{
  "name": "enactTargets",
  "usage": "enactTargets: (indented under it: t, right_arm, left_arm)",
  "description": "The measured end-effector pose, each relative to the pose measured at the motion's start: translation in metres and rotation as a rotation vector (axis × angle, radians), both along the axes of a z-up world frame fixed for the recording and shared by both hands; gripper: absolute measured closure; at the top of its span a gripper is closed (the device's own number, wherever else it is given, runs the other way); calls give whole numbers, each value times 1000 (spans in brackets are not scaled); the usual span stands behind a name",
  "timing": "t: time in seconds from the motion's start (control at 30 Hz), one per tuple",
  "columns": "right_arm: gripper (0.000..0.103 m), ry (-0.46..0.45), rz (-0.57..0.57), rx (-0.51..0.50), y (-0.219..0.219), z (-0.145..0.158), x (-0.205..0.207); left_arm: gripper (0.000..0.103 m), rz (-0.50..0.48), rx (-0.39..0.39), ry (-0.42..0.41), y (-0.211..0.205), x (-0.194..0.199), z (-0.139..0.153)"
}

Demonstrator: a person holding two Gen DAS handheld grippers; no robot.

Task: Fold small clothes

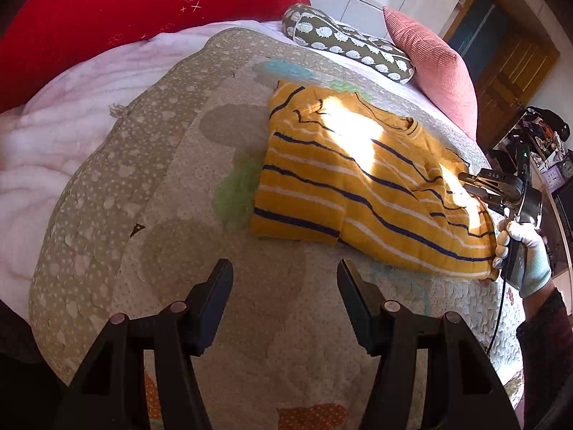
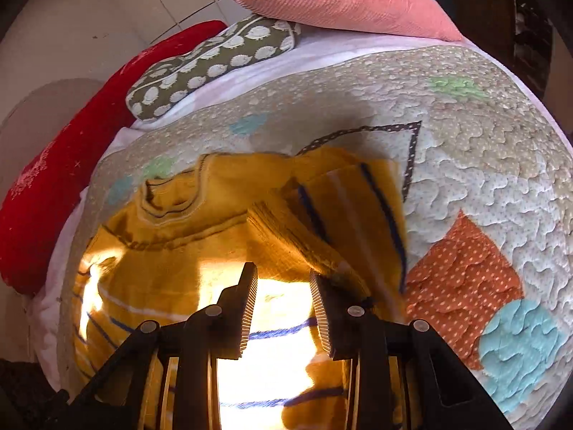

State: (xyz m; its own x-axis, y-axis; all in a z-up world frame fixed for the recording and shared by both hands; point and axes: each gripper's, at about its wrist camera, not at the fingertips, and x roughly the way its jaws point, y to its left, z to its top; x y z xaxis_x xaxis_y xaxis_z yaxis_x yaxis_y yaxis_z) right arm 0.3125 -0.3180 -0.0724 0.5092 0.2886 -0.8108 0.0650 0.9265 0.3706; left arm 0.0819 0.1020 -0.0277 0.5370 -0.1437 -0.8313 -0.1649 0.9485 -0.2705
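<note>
Sunlight falls on a bed covered with a quilt [image 1: 172, 165] that has dots and colored patches. Both tongs are over this quilt.

The left gripper [image 1: 284, 268] hangs above bare quilt with its 2 black fingers wide apart. It holds nothing and touches nothing. The yellow top lies just past it.

The right gripper [image 2: 283, 283] is right over the yellow top, and its 2 ribbed fingers are partly open with cloth showing in the gap. One finger seems to touch a folded edge, but I cannot tell if it grips. In the left view this gripper [image 1: 465, 182] sits at the far edge of the top, held by a gloved hand [image 1: 526, 251].

The small top [image 1: 358, 186] is yellow with blue and white stripes. It lies flat on the quilt, with one side folded over and a sleeve [image 2: 358, 208] laid across it. A bright patch of sun hides part of it.

At the back of the bed are a red pillow [image 1: 125, 14], a pink pillow [image 1: 429, 68] and a green pillow with white spots [image 1: 354, 44], well apart from the top. A wooden door [image 1: 512, 68] stands behind
</note>
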Motion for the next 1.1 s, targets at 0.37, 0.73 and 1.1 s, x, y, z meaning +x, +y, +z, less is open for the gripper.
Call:
enactTargets:
  t: [0.37,0.73,1.1]
  right_arm:
    - [50,-184,126,157,-1,52,-158]
    - [50,-298,637,-148,176,53,-215]
    - [47,-440,965,-524,326,12,-216]
  left_arm:
    - [43,32,-51,35,33,38,-11]
    - [38,-159,-105,143,26,158,-27]
    - [19,-418,-235,270,14,251,-51]
